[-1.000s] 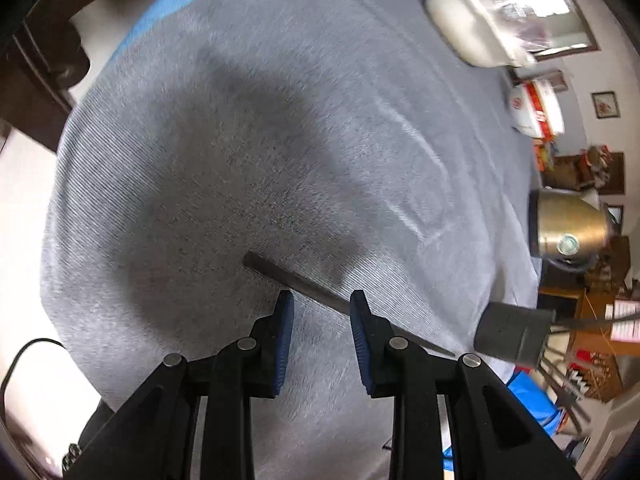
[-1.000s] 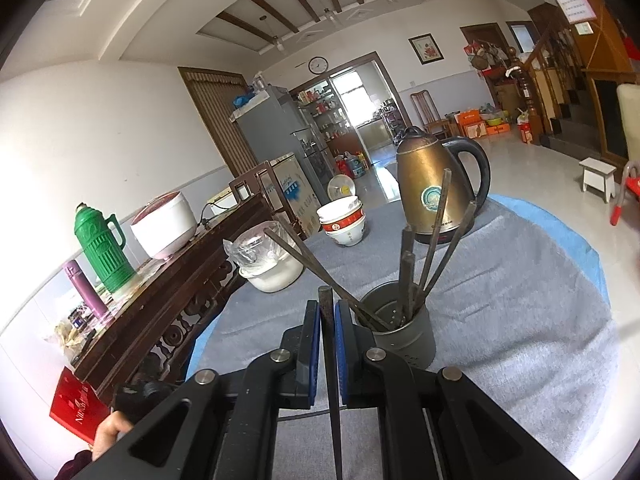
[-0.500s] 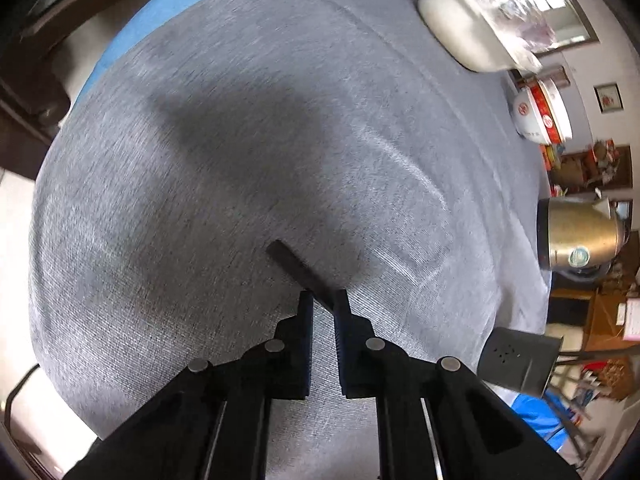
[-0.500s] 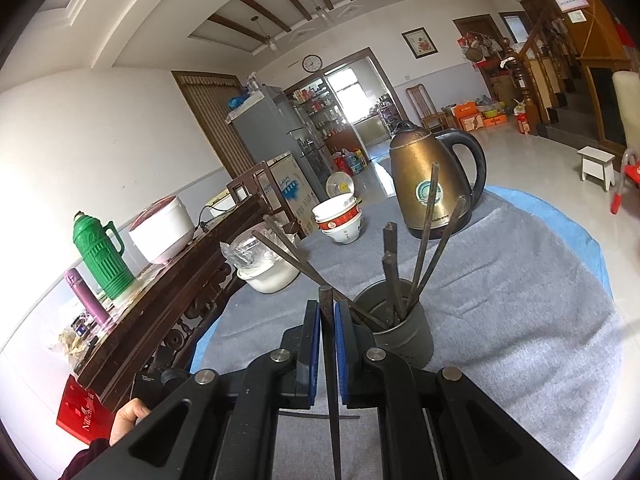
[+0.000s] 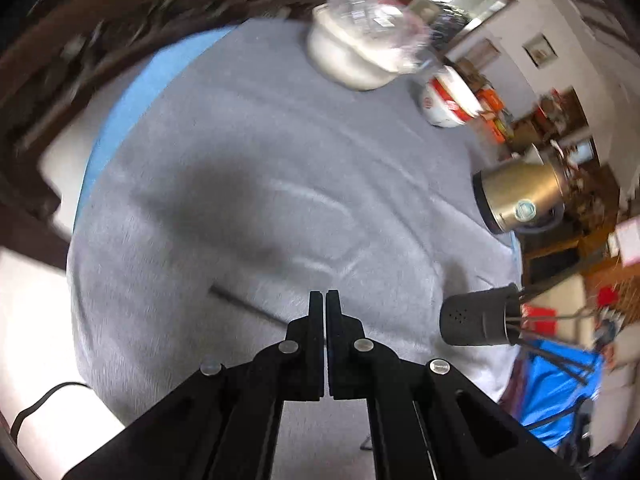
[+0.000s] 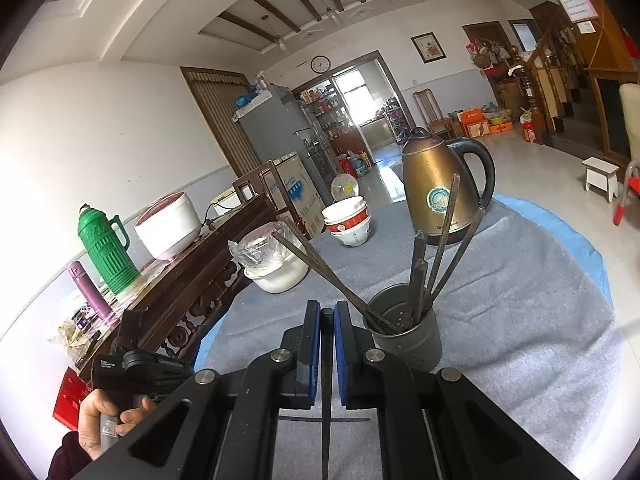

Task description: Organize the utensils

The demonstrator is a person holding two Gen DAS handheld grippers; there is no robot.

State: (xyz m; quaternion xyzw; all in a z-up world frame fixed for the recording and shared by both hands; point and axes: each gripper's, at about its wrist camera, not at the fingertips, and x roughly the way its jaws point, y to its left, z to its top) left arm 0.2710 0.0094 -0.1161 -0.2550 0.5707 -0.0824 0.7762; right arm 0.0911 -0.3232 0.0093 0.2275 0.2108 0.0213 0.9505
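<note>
Left wrist view, jaws: the left gripper [image 5: 324,300] has just been closing, and its jaws now stand together with nothing visible between them
Left wrist view, stick: the loose chopstick [image 5: 240,303] lies flat on the grey cloth [image 5: 280,160], on the far side of the jaws from the holder [image 5: 476,320] and well apart from it; its nearer end passes out of sight behind a finger, so contact cannot be told
Left wrist view, risk: with the jaws looking empty, the bite seems to have missed or slipped off the thin stick; going on to the holder would deliver nothing, and a hasty second bite could push the stick further from the holder

Right wrist view, jaws: the right gripper [image 6: 327,312] is clamped on the held chopstick [image 6: 327,360], which runs lengthwise between the blue pads, its blunt end just short of the holder's rim
Right wrist view, holder: the standing chopsticks [image 6: 440,240] fan out of it, two leaning far out towards the gripper's side, away from the kettle [image 6: 436,196] behind the holder
Right wrist view, hand: the left hand [image 6: 104,416] grips its tool's handle, well apart from the holder
Right wrist view, risk: held along its length, the stick may slide or swing when tipped upright; on the way in it could strike the leaning sticks, lever one out, or topple the holder
</note>
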